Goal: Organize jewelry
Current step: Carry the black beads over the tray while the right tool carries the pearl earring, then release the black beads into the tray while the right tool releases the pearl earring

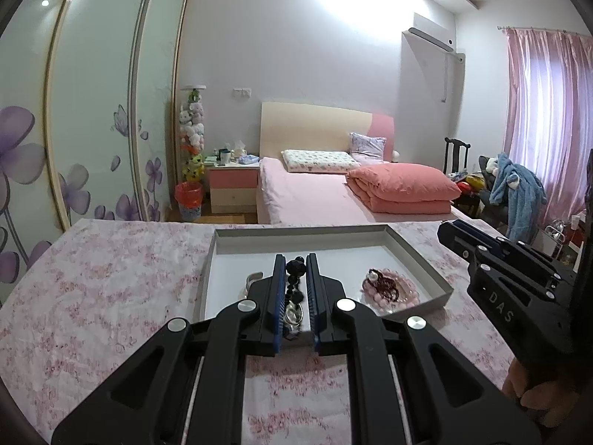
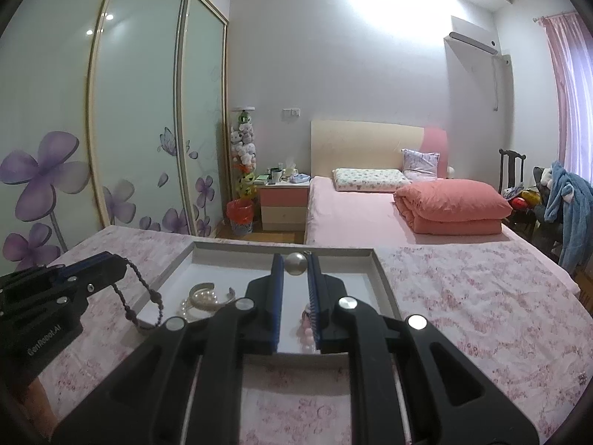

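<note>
Wardrobe (image 1: 92, 111): I am seeing its sliding doors with purple flowers standing along the far left of the room.

Tabletop (image 1: 111, 278): I am working over a surface that is wearing a pink floral cloth, and it is carrying the tray.

Left gripper (image 1: 295, 263): I am holding it nearly closed on a dark bead necklace (image 1: 295, 278). In the right wrist view the strand is hanging from its tips in a loop, drooping toward the tray's left edge.

Tray (image 1: 222, 237): a shallow grey box with a white floor is sitting ahead of both grippers, near the middle of the cloth.

Silver cuff (image 2: 207, 291): it is lying on the tray's left part, just beside a pearl bracelet (image 2: 189, 306), with the two touching or nearly so; I cannot tell which.

Pink bead bracelets (image 1: 393, 291): they are resting in a small heap on the tray's right part, with a dark red beaded strand (image 1: 383, 283) lying on top.

Right gripper (image 2: 295, 263): I am keeping it narrow, with a round silvery pearl-like bead (image 2: 295, 263) sitting between its blue pads at the tips, over the tray's far side. A fine bit of chain is showing just above the bead.

My hand (image 1: 537, 393): it is gripping the right gripper's handle at the lower right of the left wrist view.

Bed (image 1: 315, 196): a pink bed with a folded coral quilt is standing behind the tabletop.

Curtain (image 1: 548, 111): pink fabric is covering the window at far right.
</note>
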